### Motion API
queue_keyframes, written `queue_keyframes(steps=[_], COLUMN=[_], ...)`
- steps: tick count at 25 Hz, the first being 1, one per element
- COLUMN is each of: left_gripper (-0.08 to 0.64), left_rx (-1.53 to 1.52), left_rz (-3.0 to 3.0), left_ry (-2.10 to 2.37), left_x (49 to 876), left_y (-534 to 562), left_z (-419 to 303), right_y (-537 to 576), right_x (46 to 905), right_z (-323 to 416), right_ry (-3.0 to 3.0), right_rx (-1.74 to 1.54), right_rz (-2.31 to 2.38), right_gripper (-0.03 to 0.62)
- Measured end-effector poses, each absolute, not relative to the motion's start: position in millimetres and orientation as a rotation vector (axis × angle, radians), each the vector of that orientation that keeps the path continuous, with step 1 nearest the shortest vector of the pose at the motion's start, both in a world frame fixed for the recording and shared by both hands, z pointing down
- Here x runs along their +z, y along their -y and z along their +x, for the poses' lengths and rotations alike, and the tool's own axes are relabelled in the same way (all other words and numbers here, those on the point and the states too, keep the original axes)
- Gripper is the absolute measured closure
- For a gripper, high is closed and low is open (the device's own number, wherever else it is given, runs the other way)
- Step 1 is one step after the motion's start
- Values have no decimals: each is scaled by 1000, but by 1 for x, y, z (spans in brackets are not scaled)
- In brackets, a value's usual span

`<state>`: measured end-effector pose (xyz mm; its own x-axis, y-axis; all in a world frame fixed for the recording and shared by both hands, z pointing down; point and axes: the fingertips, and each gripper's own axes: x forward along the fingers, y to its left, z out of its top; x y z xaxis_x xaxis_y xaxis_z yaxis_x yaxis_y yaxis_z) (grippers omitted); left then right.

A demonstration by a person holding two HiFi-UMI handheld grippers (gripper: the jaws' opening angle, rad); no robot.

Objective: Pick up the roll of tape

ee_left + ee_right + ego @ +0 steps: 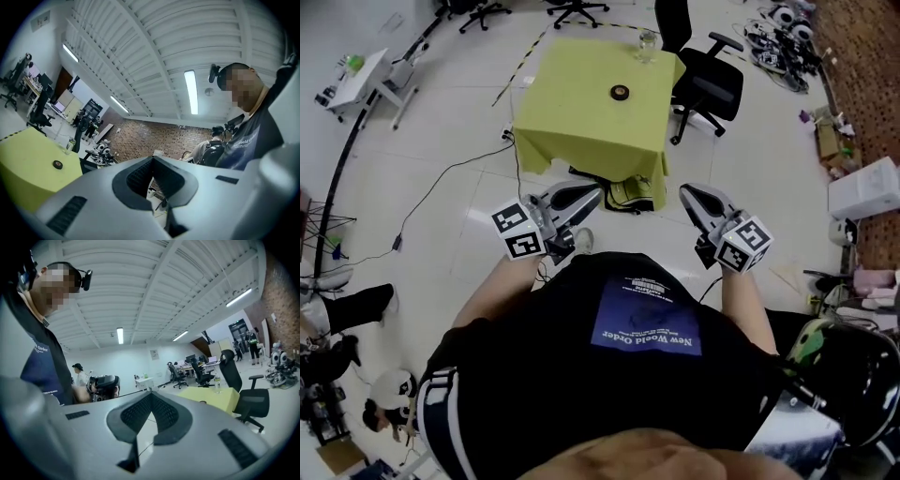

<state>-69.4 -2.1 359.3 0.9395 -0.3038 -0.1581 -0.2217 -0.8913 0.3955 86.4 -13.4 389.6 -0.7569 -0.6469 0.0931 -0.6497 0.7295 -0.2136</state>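
Open-plan office, seen from above my own shoulders: I stand on the pale floor with a gripper in each hand, both held out level in front of my black shirt (609, 375). My left gripper (592, 194) is clenched, its two jaws meeting at the tips with nothing between them. My right gripper (686, 193) is closed and empty as well (the view along its jaws shows the ribbed pads drawn together at the tip). Each carries its cube of square markers close to my wrist.

The roll of tape (621, 92), a small dark ring, lies flat near the middle of a table (581, 141) draped in a yellow-green cloth. It is well apart from both grippers and ahead of them, untouched. A clear bottle (647, 42) stands upright near the table's far edge, beyond the tape. A black office chair (710, 84) with armrests sits just beside the table's right-hand corner.

A black cable (441, 183) trails across the floor from the left toward the table's base, and a small white side table (361, 80) stands off to the far left. From the left gripper's view the tape shows at the left on the yellow cloth, with a brick wall (154, 136) beyond.
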Motion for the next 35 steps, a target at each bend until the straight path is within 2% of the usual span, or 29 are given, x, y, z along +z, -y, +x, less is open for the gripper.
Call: queue_keyframes(steps=[7, 15, 21, 29, 35], left_gripper=[555, 555, 555, 555, 555], left_rx=[-303, -267, -257, -228, -159], left_rz=[2740, 2749, 2735, 2716, 2732], left_ry=[190, 80, 61, 160, 341], left_x=[357, 351, 364, 379, 390], left_y=[115, 233, 283, 331, 366], left_z=[-84, -140, -154, -135, -88], right_y=[106, 208, 254, 315, 363], right_x=[378, 362, 374, 379, 387], right_z=[68, 18, 3, 27, 77], right_ry=[2863, 2848, 2804, 2841, 2929], right_rx=[344, 339, 382, 400, 381], right_rz=[1246, 1371, 1373, 1295, 1138], right_gripper=[607, 607, 607, 607, 607])
